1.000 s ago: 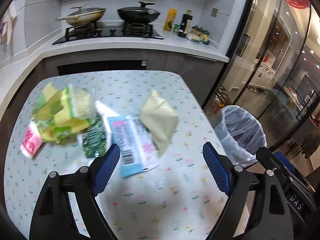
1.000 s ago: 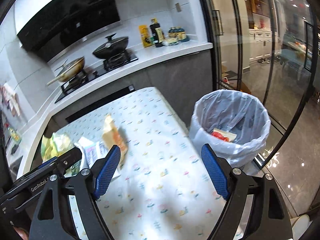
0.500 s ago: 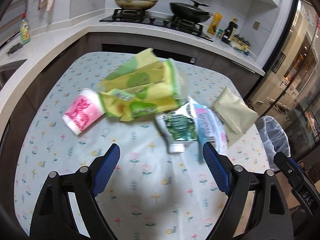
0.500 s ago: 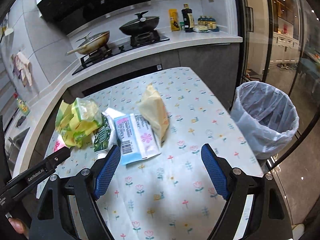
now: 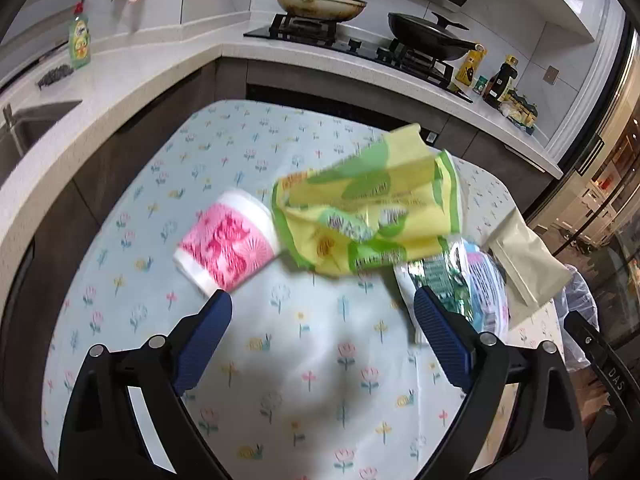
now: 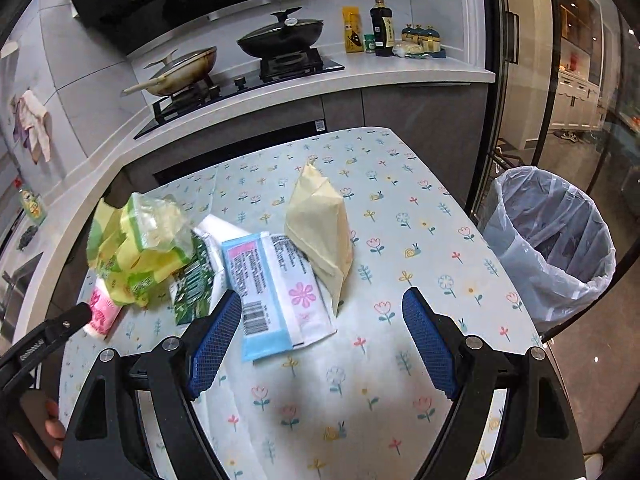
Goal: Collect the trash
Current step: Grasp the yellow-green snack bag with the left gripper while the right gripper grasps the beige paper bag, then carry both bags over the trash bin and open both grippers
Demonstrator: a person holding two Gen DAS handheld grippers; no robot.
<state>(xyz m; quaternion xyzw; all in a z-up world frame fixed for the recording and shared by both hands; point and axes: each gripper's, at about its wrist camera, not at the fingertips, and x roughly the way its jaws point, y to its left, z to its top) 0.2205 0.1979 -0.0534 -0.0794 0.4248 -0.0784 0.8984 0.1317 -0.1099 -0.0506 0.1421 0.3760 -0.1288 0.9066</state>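
approach step: left gripper [image 5: 322, 318], jaws just widened and empty, nears the pink paper cup [image 5: 226, 248]; right gripper [image 6: 320, 324] released; next, straddle and clench.

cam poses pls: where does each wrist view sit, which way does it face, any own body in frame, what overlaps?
Left wrist: behind the open left gripper, angled down over the table's left part at the pink cup and yellow-green bag; the right gripper's edge shows at right.
Right wrist: behind the open right gripper, angled down at the blue wrapper and beige pouch, bin at right; left gripper's tip and fingers at left.
Shared: trash pile, floral table, stove.
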